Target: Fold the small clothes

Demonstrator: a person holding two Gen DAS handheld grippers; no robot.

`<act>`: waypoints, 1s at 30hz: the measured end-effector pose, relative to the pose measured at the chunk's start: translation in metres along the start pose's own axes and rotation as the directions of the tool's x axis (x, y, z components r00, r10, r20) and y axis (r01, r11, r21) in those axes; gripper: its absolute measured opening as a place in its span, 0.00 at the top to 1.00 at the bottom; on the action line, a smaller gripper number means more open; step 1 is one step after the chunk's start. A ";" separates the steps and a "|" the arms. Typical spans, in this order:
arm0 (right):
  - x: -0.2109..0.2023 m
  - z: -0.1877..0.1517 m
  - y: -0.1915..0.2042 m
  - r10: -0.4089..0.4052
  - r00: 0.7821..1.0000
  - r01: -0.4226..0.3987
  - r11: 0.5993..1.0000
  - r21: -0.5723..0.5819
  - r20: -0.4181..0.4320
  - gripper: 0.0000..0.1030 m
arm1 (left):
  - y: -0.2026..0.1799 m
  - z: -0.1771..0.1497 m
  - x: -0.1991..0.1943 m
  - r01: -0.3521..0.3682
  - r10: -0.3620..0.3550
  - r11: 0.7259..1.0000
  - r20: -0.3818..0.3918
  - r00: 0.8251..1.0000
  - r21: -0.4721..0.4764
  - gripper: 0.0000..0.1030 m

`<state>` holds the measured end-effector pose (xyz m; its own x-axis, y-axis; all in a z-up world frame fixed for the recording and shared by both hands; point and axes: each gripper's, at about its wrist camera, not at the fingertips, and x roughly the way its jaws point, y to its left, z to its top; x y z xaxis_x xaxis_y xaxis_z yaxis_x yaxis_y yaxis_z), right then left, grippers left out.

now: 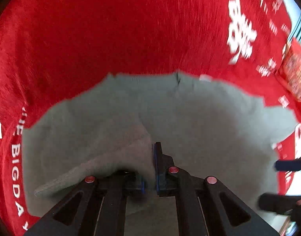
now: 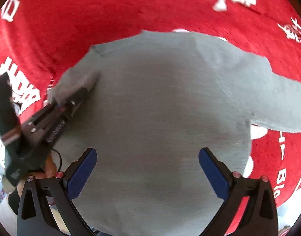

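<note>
A small grey long-sleeved top (image 2: 160,108) lies spread on a red cloth; it also shows in the left wrist view (image 1: 199,127). My left gripper (image 1: 150,169) is shut on the grey sleeve (image 1: 103,153), which is lifted and draped over its left finger. In the right wrist view the left gripper (image 2: 79,94) holds that sleeve (image 2: 75,82) over the top's left side. My right gripper (image 2: 148,169) is open and empty, hovering above the lower body of the top. The other sleeve (image 2: 284,102) stretches out to the right.
The red cloth (image 1: 111,29) with white lettering covers the surface all round the top. A patterned packet (image 1: 296,72) lies at the right edge of the left wrist view. The right gripper's fingers (image 1: 288,165) show at that view's lower right.
</note>
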<state>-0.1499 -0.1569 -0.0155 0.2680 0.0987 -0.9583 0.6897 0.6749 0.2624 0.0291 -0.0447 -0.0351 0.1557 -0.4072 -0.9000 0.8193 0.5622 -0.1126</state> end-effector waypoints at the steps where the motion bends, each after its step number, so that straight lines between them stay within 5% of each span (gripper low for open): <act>1: 0.002 0.000 -0.003 -0.008 1.000 0.008 1.000 -0.002 -0.006 0.00 | -0.002 -0.002 0.004 -0.007 0.007 1.000 -0.019 1.000 0.002 0.71; 2: 0.004 0.000 -0.004 -0.015 1.000 0.015 1.000 -0.005 -0.010 0.00 | -0.002 -0.005 0.006 -0.003 0.003 1.000 -0.037 0.999 -0.002 0.41; 4: 0.004 0.004 0.002 -0.014 1.000 0.014 1.000 -0.019 -0.003 0.00 | 0.001 -0.006 -0.007 0.000 -0.001 1.000 -0.015 1.000 -0.003 0.19; 10: -0.009 0.019 0.067 -0.006 0.995 0.030 0.966 -0.255 0.095 0.00 | 0.049 -0.017 -0.085 -0.073 0.075 0.997 0.068 0.995 -0.037 0.19; 14: 0.008 0.021 0.147 -0.039 0.989 0.111 0.836 -0.538 0.144 0.00 | 0.122 -0.024 -0.099 -0.250 0.256 0.949 0.007 0.967 -0.191 0.19; 15: 0.021 0.016 0.169 -0.071 0.983 0.162 0.771 -0.615 0.171 0.00 | 0.137 -0.026 -0.093 -0.286 0.286 0.933 -0.034 0.958 -0.218 0.19; 19: 0.066 0.009 0.212 -0.163 0.950 0.311 0.589 -0.746 0.267 0.02 | 0.181 -0.038 -0.061 -0.324 0.292 0.885 -0.142 0.946 -0.334 0.19; 20: 0.075 0.011 0.218 -0.181 0.939 0.343 0.564 -0.751 0.293 0.07 | 0.187 -0.042 -0.055 -0.324 0.287 0.879 -0.154 0.946 -0.350 0.19; 21: 0.080 0.014 0.219 -0.197 0.933 0.359 0.552 -0.752 0.301 0.27 | 0.188 -0.044 -0.049 -0.320 0.279 0.877 -0.164 0.946 -0.357 0.19; 22: 0.082 0.018 0.220 -0.202 0.934 0.356 0.558 -0.750 0.294 0.49 | 0.188 -0.047 -0.042 -0.318 0.271 0.877 -0.174 0.947 -0.360 0.19; 23: 0.083 0.022 0.217 -0.194 0.944 0.330 0.589 -0.737 0.267 0.89 | 0.185 -0.049 -0.037 -0.322 0.274 0.876 -0.179 0.945 -0.359 0.19; 26: 0.054 0.045 0.185 -0.102 0.960 0.237 0.791 -0.565 0.261 0.88 | 0.178 -0.050 -0.036 -0.321 0.278 0.875 -0.166 0.946 -0.364 0.19; 28: 0.029 0.059 0.141 0.024 0.968 0.071 0.928 -0.365 0.248 0.88 | 0.179 -0.054 -0.043 -0.318 0.277 0.874 -0.161 0.947 -0.367 0.19; 30: 0.020 0.066 0.081 0.104 0.965 -0.083 0.992 -0.097 0.239 0.88 | 0.184 -0.054 -0.048 -0.318 0.282 0.874 -0.150 0.948 -0.368 0.19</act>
<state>-0.0448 -0.1487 -0.0057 0.4914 -0.0095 -0.8709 0.5963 0.7324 0.3285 0.1420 0.1174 -0.0354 0.2958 -0.1195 -0.9478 0.4634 0.8855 0.0330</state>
